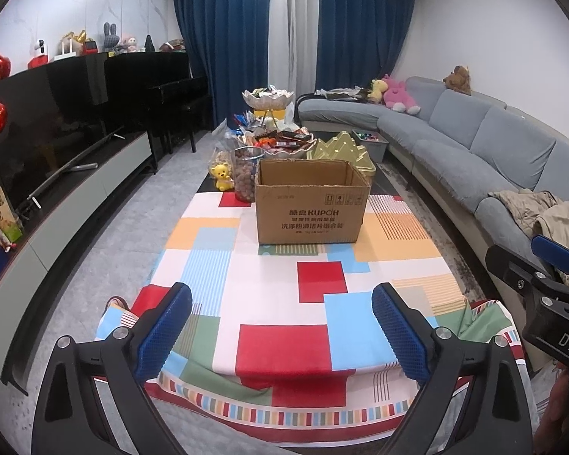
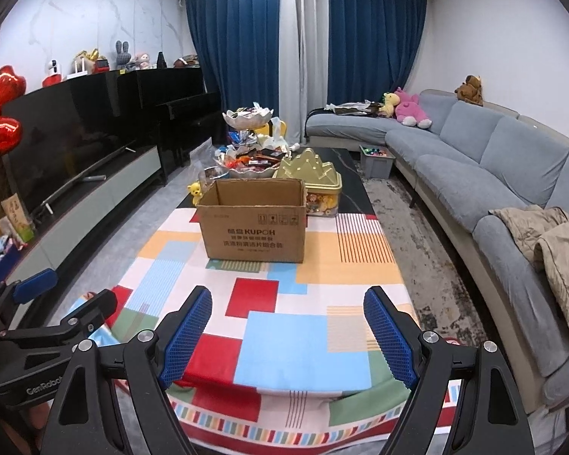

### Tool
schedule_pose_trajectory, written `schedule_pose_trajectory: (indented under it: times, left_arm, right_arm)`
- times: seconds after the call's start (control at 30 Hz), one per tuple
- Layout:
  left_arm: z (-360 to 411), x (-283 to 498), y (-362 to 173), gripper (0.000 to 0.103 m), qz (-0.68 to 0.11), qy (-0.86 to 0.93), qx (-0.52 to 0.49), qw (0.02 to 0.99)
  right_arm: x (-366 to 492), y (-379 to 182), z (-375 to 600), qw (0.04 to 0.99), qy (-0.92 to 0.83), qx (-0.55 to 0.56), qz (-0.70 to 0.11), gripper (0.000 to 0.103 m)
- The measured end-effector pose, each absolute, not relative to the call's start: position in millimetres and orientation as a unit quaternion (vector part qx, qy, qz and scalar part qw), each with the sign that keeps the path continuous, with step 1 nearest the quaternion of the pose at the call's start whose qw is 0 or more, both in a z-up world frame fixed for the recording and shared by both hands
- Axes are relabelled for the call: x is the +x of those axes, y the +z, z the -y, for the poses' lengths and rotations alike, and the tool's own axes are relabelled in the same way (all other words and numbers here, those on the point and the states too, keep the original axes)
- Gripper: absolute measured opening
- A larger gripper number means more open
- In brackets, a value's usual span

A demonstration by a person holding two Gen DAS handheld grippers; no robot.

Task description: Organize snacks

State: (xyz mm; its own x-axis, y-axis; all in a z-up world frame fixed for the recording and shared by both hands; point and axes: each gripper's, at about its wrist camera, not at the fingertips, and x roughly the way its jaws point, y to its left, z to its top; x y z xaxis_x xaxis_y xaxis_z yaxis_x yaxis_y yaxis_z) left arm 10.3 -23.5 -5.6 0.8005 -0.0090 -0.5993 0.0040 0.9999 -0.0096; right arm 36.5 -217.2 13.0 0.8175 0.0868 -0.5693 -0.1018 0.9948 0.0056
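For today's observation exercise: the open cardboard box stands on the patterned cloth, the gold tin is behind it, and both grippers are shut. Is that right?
Not quite. The left gripper and right gripper are open, as each wrist view shows. The cardboard box, patterned cloth and gold tin are as stated.

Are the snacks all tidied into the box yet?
Not yet. The cardboard box stands open, and no snacks show inside from here. Both the left gripper and the right gripper are open and hold nothing. The snacks still sit piled in the bowl behind the box.
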Motion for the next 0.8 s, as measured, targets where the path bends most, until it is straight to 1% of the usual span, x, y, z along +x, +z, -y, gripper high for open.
schedule_pose_trajectory:
  times: [0.8]
  left_arm:
    - [22.9,10.0,-3.9,0.097,-0.315,-0.003,-0.005,0.949]
  right_arm:
    - [35.4,15.0,219.0,0.954,0.048,-0.012,-0.296,0.083]
